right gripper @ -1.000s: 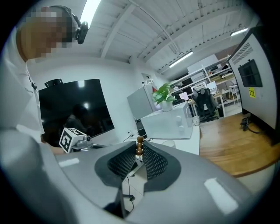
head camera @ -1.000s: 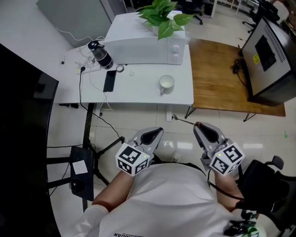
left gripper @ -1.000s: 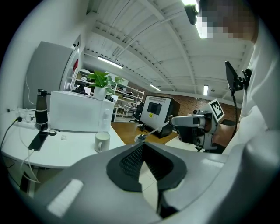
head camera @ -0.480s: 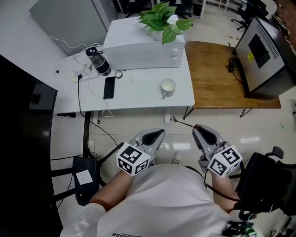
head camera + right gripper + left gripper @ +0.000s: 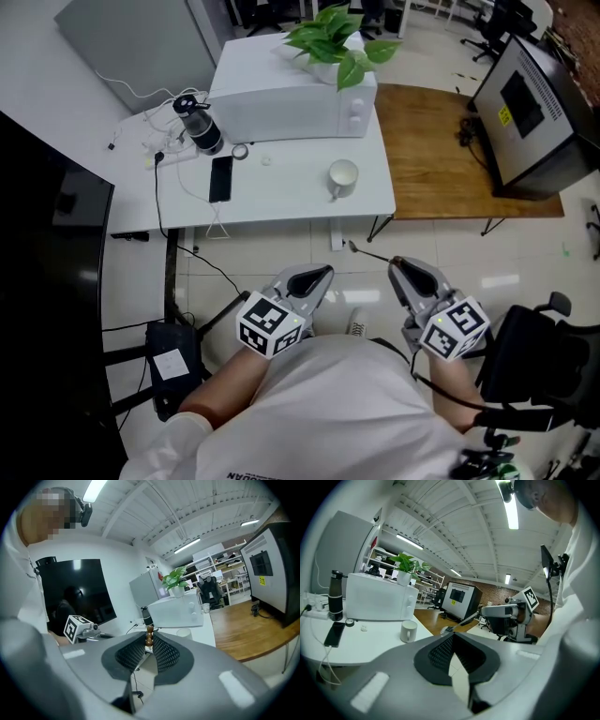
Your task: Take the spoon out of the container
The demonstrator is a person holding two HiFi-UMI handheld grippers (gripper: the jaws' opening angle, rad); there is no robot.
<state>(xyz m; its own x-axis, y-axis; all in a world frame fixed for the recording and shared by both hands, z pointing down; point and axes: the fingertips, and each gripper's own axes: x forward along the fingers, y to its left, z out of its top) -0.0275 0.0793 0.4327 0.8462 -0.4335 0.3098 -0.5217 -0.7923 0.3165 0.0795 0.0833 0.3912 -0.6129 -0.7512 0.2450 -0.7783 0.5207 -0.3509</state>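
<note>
right claw (image 5: 400, 263) grips the light, stiff spoon (image 5: 370, 251) by its beaded, seemingly wooden end; left claw (image 5: 322, 274) clenched, empty.

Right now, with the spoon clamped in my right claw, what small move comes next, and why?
Probably carry the right claw forward and lay the metal spoon with the brown beaded handle on the white table beside the white mug: it is already out, clamped, hanging over pale tiled floor.
</note>
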